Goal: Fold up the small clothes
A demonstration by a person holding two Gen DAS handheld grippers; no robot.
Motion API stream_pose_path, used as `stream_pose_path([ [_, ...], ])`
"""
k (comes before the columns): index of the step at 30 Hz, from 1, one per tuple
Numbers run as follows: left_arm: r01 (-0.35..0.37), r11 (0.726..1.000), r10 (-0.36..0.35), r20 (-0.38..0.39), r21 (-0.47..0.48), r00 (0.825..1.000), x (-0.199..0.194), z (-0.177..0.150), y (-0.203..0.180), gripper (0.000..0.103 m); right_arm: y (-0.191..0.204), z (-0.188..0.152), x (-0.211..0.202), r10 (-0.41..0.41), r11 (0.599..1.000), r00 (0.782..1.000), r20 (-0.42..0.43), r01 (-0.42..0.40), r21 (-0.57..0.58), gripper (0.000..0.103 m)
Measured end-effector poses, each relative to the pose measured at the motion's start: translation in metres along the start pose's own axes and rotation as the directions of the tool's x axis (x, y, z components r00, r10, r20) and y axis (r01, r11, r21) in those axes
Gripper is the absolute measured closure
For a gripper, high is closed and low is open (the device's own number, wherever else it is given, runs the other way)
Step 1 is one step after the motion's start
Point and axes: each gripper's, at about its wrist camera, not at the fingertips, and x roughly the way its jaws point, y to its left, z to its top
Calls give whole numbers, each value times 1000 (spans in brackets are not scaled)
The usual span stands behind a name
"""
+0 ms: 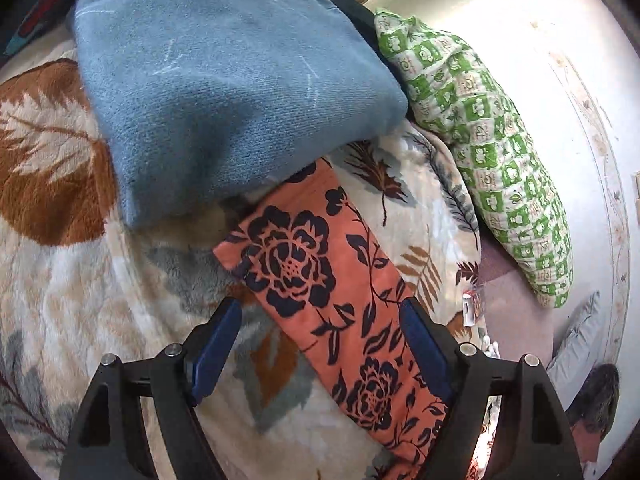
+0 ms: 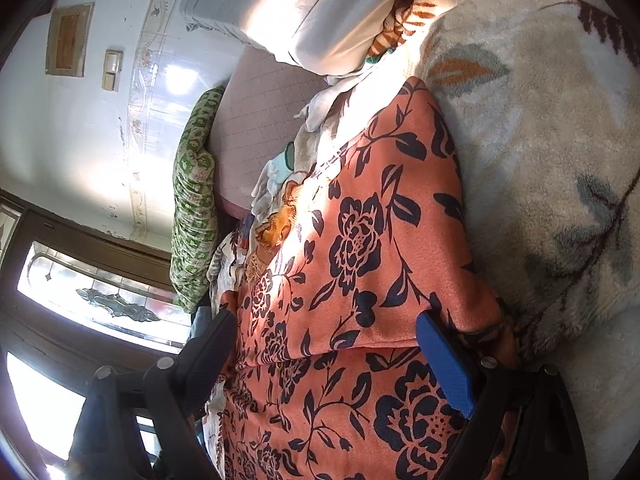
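Garment: orange floral cloth (image 1: 320, 280) is lying folded on the leaf-print fleece blanket (image 1: 80, 300), just beside the blue folded blanket (image 1: 224, 92).
Left gripper (image 1: 320, 320): hovering over the cloth, fingers apart, gripping nothing.
Right gripper (image 2: 328, 344): fingers spread wide over the cloth, not pinching.

The left gripper (image 1: 320, 316) has a black angular frame with round silver screw heads and blue-padded fingers (image 1: 426, 346). The right gripper (image 2: 326, 340) is of identical black build, with blue pads (image 2: 446, 364).

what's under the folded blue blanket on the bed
The blue blanket rests on the leaf-print fleece cover, overlapping the top end of the orange floral cloth. Anything deeper is hidden.
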Motion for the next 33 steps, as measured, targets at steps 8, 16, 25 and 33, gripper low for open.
stream_pose_path([
  [8, -85, 996, 85, 31, 25, 996, 19, 14, -13, 96, 2, -2, 3, -12, 1000, 1000, -1, 12, -27, 10],
  [16, -138, 901, 71, 174, 411, 982, -27, -35, -149, 100, -2, -1, -3, 14, 1000, 1000, -11, -13, 10, 10],
  [25, 186, 614, -287, -3, 767, 958, -75, -223, -332, 100, -9, 4, -20, 71, 994, 997, 15, -72, 81, 10],
  [33, 314, 481, -156, -273, 818, 949, 18, -390, -361, 97, -12, 10, -39, 115, 987, 991, 62, -121, 105, 10],
])
